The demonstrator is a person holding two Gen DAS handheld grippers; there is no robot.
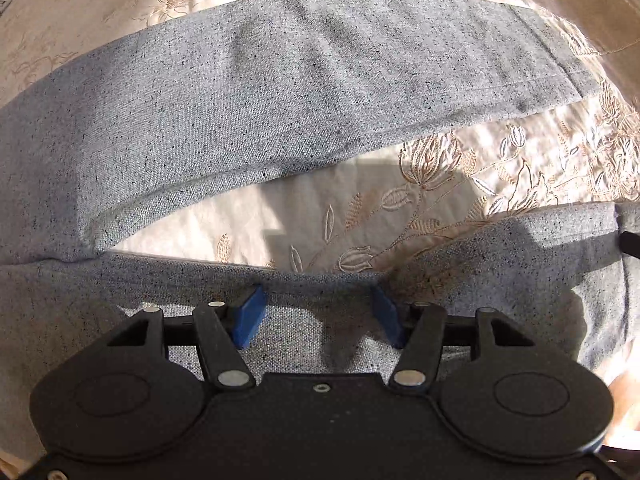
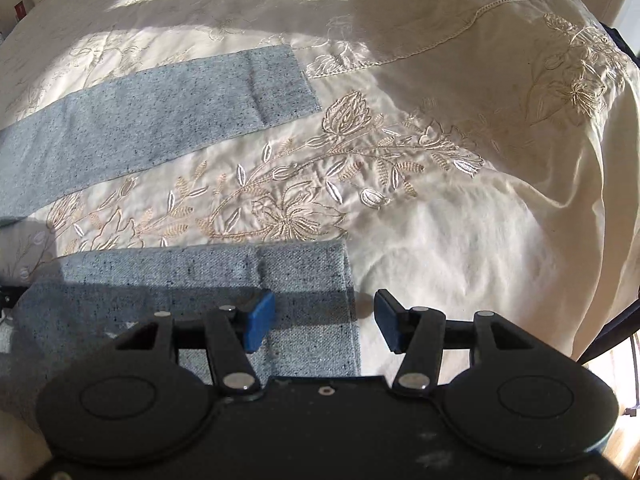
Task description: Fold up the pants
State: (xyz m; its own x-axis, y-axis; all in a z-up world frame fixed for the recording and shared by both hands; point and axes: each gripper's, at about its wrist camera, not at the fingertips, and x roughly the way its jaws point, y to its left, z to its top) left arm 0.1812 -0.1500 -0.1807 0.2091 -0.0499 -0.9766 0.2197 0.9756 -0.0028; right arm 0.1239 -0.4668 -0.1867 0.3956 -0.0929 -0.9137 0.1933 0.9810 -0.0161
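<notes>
The gray pants (image 2: 152, 108) lie flat on a cream bedspread (image 2: 440, 240) with sewn flowers. The two legs stretch from left to right, side by side, with a strip of bedspread between them. Their cuffs point to the right. The top part of the pants is cut off at the left edge, so the waist cannot be seen. The left gripper (image 1: 318, 314) hangs over the near leg with its blue pads wide apart, holding nothing. The right gripper (image 2: 325, 318) is also spread wide and empty, over the near leg's cuff edge. Dark shadows cover some cloth.
</notes>
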